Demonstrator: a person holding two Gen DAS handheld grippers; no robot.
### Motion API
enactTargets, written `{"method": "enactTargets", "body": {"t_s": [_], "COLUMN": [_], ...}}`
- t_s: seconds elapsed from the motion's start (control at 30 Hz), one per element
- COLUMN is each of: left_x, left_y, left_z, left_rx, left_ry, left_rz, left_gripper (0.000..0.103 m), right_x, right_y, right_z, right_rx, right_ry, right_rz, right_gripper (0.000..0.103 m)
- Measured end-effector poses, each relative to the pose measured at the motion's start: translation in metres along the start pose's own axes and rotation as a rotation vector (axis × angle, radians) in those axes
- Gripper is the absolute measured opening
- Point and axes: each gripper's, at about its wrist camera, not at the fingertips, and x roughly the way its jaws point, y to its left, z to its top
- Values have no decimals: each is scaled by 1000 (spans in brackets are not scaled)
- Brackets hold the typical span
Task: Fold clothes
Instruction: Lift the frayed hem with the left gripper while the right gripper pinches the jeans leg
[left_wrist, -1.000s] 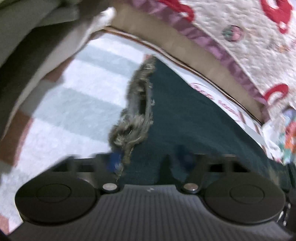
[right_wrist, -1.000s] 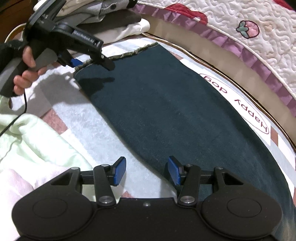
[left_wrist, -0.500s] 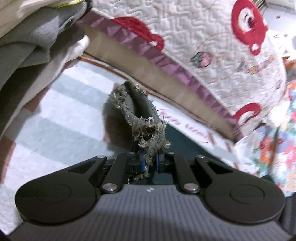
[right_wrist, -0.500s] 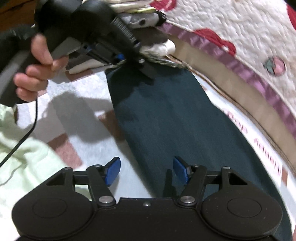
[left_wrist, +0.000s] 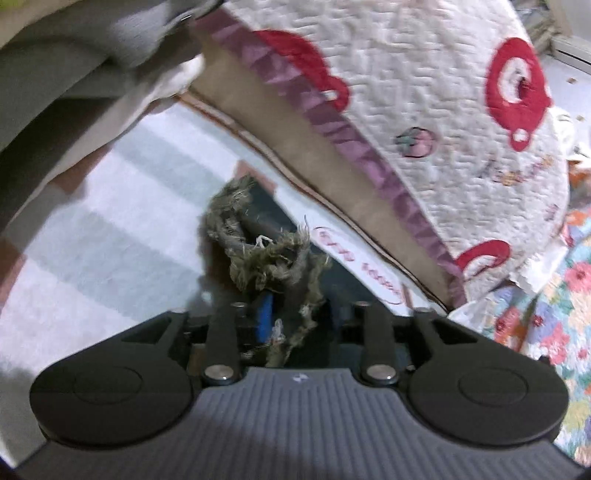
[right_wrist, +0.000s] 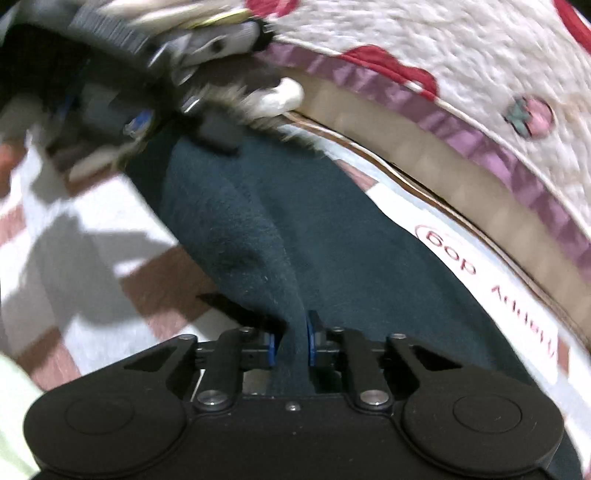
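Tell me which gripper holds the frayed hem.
The left gripper: frayed olive fringe bunches between its fingers; the right gripper pinches plain dark teal denim.

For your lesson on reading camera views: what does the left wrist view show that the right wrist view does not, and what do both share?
Only the left wrist view shows the frayed hem bunched in the left gripper, and a floral fabric at the right edge.

Only the right wrist view shows the right gripper shut on a fold of the dark green garment, whose broad body lies on the checked sheet.

Both show the quilted blanket with its purple trim, and the same garment.
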Motion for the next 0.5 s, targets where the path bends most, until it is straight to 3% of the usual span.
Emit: {"method": "enactTargets", "body": {"t_s": [0.17,0.37,0.5], "left_x": [4,17,19], "left_y": [11,10,-6], "left_z": [-1,-18,-33], "left_rx": [-116,-261,-268], "left_ry": [41,89,36], "left_rz": [-67,-191,-170], "left_gripper": [65,68,75], "right_x": [-3,-3,-2], "right_y": [-26,-44,-40], "right_z": [3,-4,-12], "right_rx": [185,359,378], "right_ry": [-12,-33,-43], "right_rz": [50,97,136], "right_gripper": [14,15,15]}}
